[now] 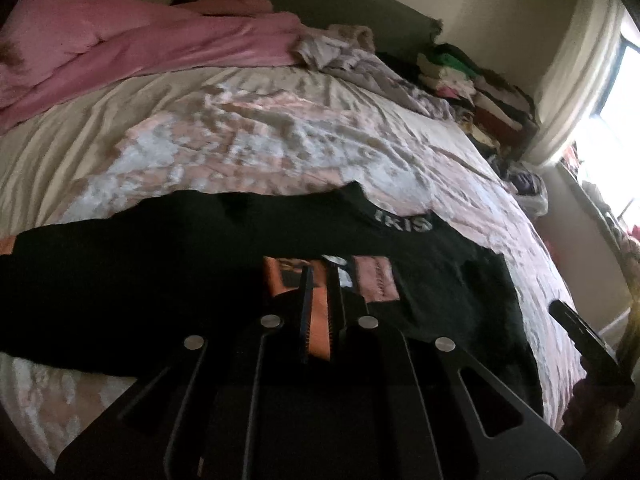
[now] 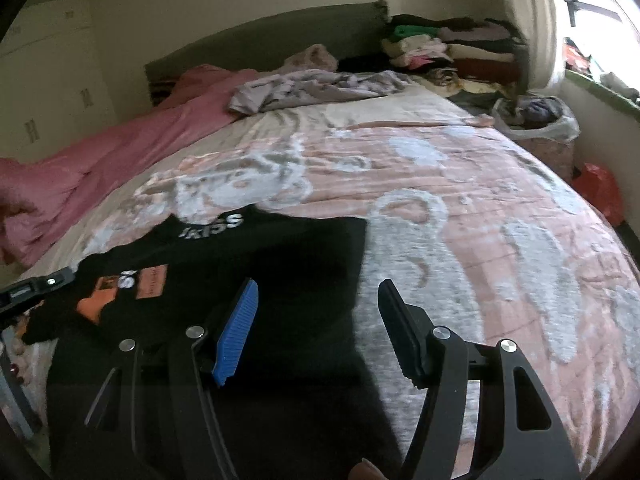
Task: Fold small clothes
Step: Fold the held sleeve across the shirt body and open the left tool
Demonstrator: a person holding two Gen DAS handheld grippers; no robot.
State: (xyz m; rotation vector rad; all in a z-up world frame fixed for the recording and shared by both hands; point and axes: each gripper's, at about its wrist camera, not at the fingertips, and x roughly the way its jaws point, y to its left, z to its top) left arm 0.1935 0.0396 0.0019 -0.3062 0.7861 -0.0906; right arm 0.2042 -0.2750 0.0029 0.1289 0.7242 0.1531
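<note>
Black tee (image 2: pixel 248 280) flat on bedspread (image 2: pixel 500 208), under both fingertips. Left gripper (image 1: pixel 322 292) clamped, nothing visibly pinched — right gripper (image 2: pixel 316 320) half-open, empty, straddling side edge. Pre-fold: next, grab that edge.

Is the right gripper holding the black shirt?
No, the right gripper has its jaws wide apart above the black shirt, with nothing pressed between them.
</note>
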